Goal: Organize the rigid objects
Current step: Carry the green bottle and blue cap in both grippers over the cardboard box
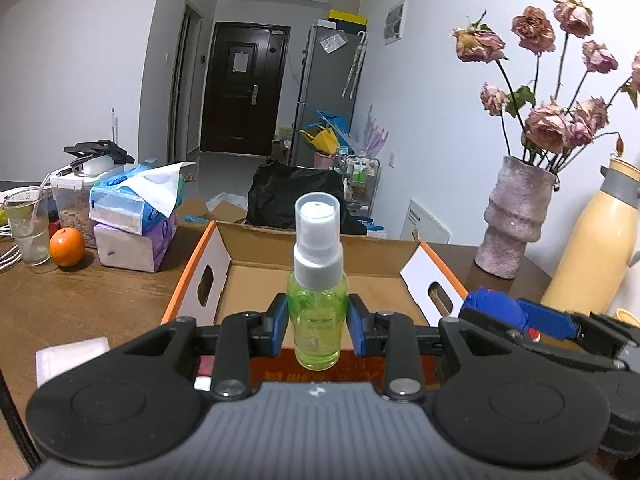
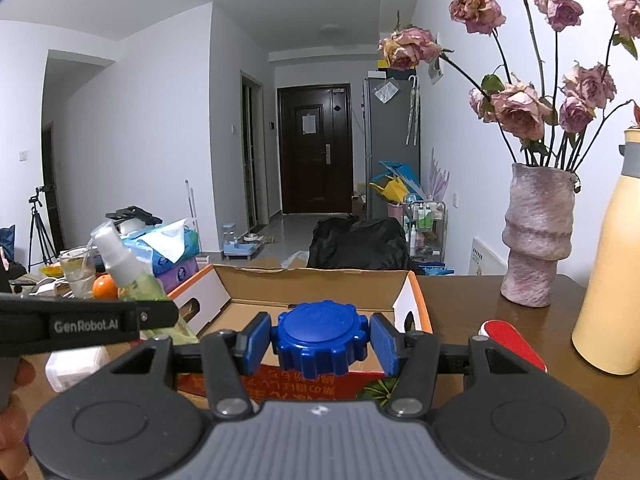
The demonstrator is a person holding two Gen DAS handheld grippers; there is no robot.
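Left wrist: left gripper point(image 1: 318, 322) pinches translucent green spray bottle point(image 1: 318, 312) upright.

The left gripper point(image 1: 318, 326) holds a green spray bottle point(image 1: 318, 308) upright between its jaws, cardboard box point(image 1: 256, 256) at twelve o'clock.

"GenRobot.AI" in white letters on the black left gripper point(image 2: 162, 314) body.

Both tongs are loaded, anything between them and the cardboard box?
Nothing visible. The left tongs hold the green spray bottle and the right tongs the blue cap, both at the open cardboard box, whose visible interior looks bare.
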